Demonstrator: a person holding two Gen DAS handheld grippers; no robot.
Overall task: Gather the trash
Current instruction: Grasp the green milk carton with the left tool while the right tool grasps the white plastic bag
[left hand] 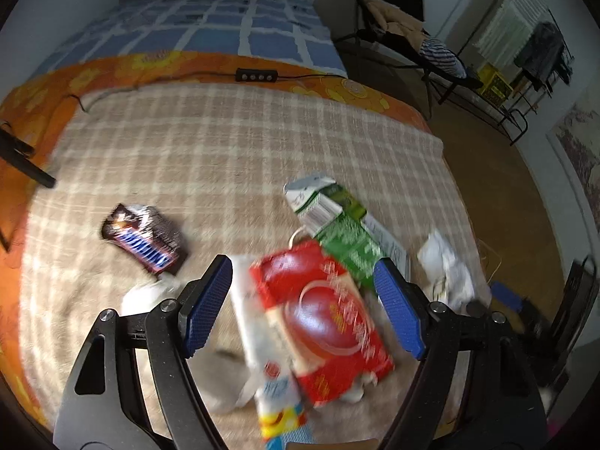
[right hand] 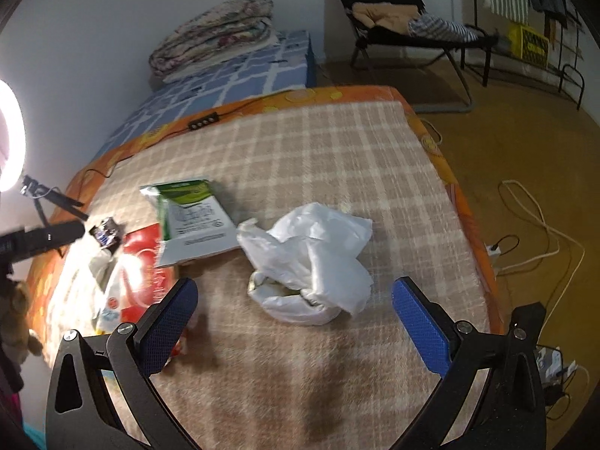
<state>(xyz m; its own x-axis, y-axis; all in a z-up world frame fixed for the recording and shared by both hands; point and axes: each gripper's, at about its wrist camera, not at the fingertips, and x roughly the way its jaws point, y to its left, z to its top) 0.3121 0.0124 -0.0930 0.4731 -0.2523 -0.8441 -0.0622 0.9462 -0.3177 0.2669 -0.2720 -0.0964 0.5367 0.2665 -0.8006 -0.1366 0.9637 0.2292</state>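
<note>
Red wrapper (left hand: 322, 322) between wide-open left tongs (left hand: 303, 307), right tongs (right hand: 296, 322) gaping, empty

A beige plaid blanket (right hand: 318, 157) covers the bed, over an orange sheet (left hand: 157, 63). A black cable switch (left hand: 257, 74) lies near its far edge. Folded quilts (right hand: 213, 33) sit on blue checkered bedding (left hand: 210, 30). A black folding chair (right hand: 405, 18) holds clothes.

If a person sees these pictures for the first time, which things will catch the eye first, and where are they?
The glossy red snack packet lies between the open blue fingers of the left gripper, with the green-and-white carton just behind it. The crumpled white plastic bag sits on the beige checked blanket ahead of the open right gripper.
</note>
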